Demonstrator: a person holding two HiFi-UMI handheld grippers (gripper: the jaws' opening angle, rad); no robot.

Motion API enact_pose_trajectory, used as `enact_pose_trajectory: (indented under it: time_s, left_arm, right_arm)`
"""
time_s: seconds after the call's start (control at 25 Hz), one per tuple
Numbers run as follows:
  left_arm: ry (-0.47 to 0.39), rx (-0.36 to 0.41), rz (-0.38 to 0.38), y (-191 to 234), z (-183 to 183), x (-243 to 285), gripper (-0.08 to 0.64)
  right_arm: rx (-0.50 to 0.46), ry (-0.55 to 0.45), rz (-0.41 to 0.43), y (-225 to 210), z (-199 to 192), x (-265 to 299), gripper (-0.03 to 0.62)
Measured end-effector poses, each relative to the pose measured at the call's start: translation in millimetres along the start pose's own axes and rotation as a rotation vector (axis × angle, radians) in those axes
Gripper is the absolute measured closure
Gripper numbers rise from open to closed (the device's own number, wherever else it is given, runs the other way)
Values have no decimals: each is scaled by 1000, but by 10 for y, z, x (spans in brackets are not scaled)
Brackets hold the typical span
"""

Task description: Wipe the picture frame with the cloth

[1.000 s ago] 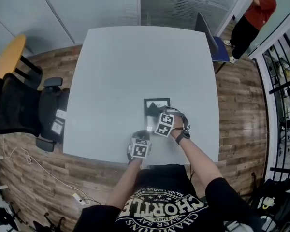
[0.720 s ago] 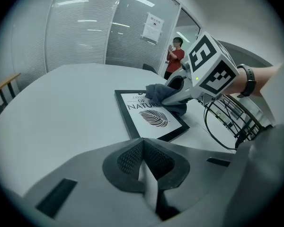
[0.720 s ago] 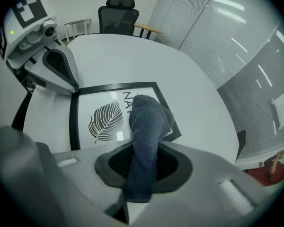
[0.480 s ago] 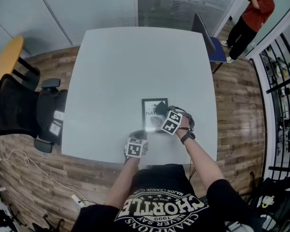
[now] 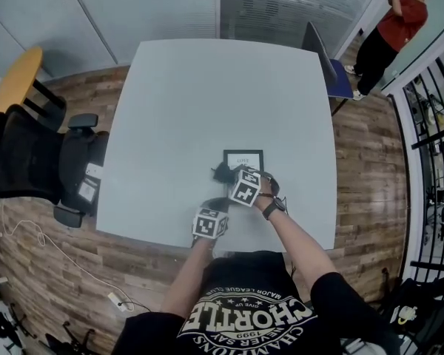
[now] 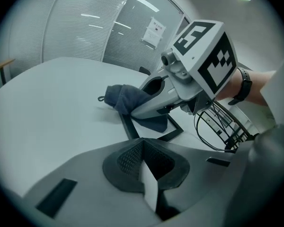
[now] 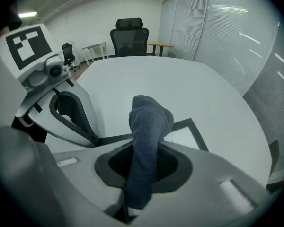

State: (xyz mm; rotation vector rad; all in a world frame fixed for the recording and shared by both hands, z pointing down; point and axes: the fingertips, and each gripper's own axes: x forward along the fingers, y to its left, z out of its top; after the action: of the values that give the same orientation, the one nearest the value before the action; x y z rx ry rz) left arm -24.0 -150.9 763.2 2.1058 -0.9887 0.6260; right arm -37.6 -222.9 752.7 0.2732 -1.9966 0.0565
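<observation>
Picture frame (image 5: 243, 156) on counter (image 5: 192, 102), wipe looks underway: right tool (image 7: 146, 167) clamped on cloth (image 7: 149, 122) at frame's left edge; left tool (image 6: 144, 162) closed, empty. Far end probably left to do.

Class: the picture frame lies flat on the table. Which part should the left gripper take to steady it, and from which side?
Probably the bare near-corner rail of the picture frame, coming in low from the left gripper side. It lies flat on the table, so only the thin edge offers the fingers a bite; the cloth in the right gripper covers the farther rail.
</observation>
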Motion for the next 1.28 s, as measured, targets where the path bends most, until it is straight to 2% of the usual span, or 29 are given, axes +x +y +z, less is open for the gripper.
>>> enact_pose_trajectory:
  time_s: [0.28,0.44,0.64,0.76,0.96,1.12,1.28]
  left_arm:
    - [-2,27,2,36,-20,-20,563]
    - [3,40,-4,36,-22,-24,563]
    - [1,48,-2,32,-25,-39,563]
    - [-3,55,-4,20,-16,-31,563]
    - [-3,49,-9,5,-9,-11,563]
    - [-6,41,-12,12,-15,-8,563]
    - [-10,30,-22,-7,-4,1,563]
  right_arm:
    - [-77,6,-45,39,-186,-18,518]
    - [-16,30,-88,-40,-488,-151,517]
    - [8,103,-156,-128,-898,-336,517]
    - [38,111,-178,-170,-1040,-386,517]
    - [99,124,-153,-192,-1014,-407,517]
    - [109,65,-106,-126,-649,-408,517]
    - [62,8,-42,-5,-289,-293,517]
